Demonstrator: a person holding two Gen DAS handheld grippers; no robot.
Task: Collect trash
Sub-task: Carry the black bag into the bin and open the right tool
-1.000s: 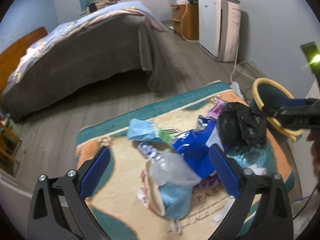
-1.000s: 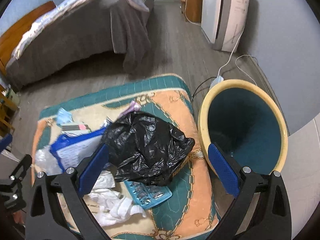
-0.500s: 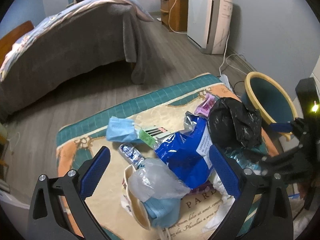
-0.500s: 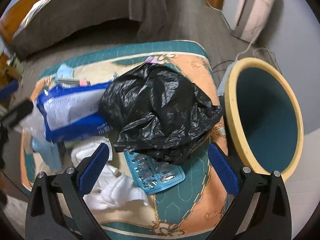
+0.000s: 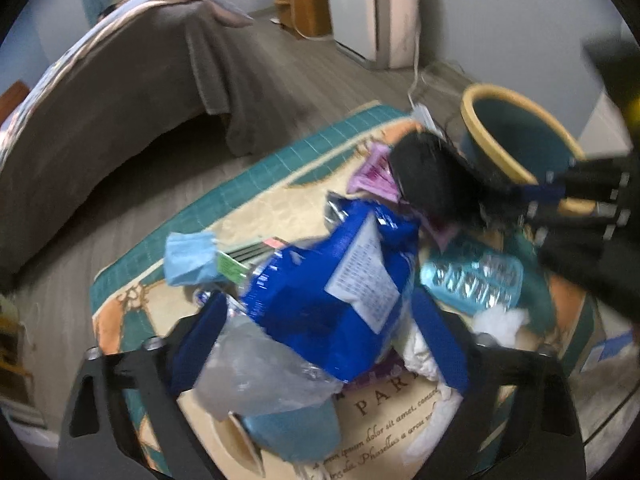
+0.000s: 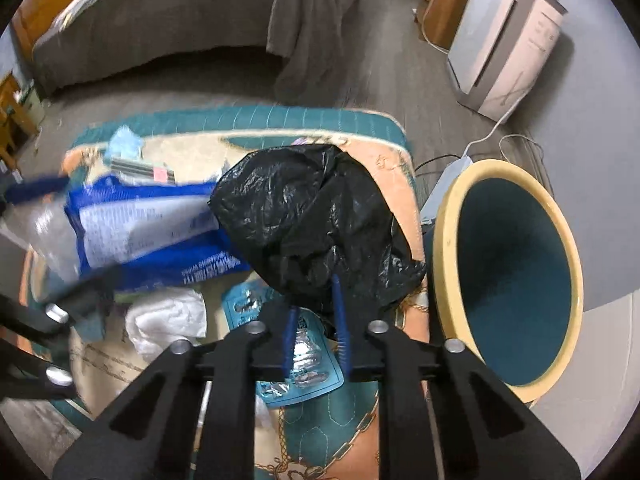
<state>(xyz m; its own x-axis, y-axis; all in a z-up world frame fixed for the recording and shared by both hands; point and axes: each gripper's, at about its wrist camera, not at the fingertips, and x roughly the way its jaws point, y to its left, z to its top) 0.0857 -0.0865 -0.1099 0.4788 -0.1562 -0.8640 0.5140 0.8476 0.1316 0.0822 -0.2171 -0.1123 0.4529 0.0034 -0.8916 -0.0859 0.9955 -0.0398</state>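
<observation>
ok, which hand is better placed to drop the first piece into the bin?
Right. Its gripper is shut on the black plastic bag, next to the bin. The left gripper is closing around the blue packet.

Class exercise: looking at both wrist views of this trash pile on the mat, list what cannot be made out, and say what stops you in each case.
- Left wrist view: print on the blue snack bag label, blurred by motion.
- Left wrist view: the right gripper, smeared, at the frame edge.
- Right wrist view: what the black plastic bag contains; it is opaque.
- Right wrist view: the blister pack, partly hidden behind the gripper fingers.
- Right wrist view: the bin floor, dark.
</observation>
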